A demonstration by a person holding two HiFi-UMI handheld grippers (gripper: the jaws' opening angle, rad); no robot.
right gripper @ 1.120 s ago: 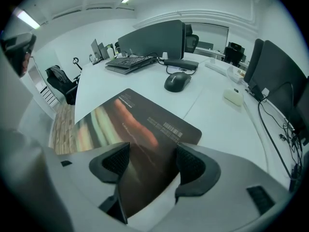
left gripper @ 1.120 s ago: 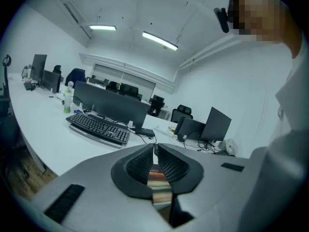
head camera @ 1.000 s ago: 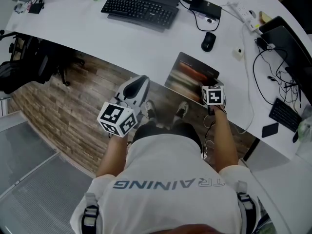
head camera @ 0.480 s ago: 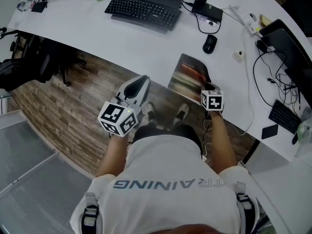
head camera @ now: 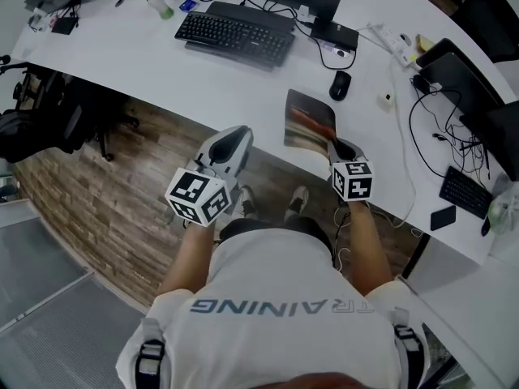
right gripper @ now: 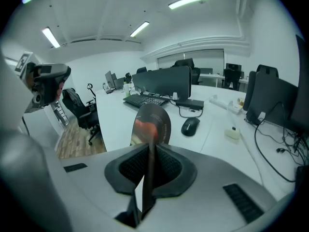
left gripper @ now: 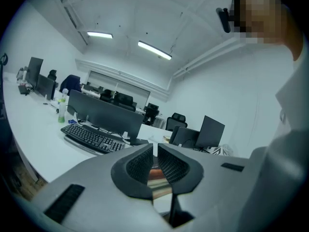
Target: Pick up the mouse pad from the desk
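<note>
Closing with the right claw on the near edge of the mouse pad; pads pressed on both faces of the sheet, with the rest of it standing out edge-on beyond the jaws. Held tilted steeply over the front edge of the table, just on the near side of the mouse and well to the right of the keyboard; not possible to tell whether the far end touches the table surface. Shut and empty at the left claw, hanging off the table's front edge over the wooden floor, well apart from the pad. Step in hand, by judgement: the lift, with the grasp made and the pad largely off the table. For the next move: hold a firm pinch on the thin, flexible sheet, raise straight up until fully clear of the front edge, and avoid sweeping toward the mouse. Expect sag or flap at the free end; move steadily and do not swing. No call for the left claw.
</note>
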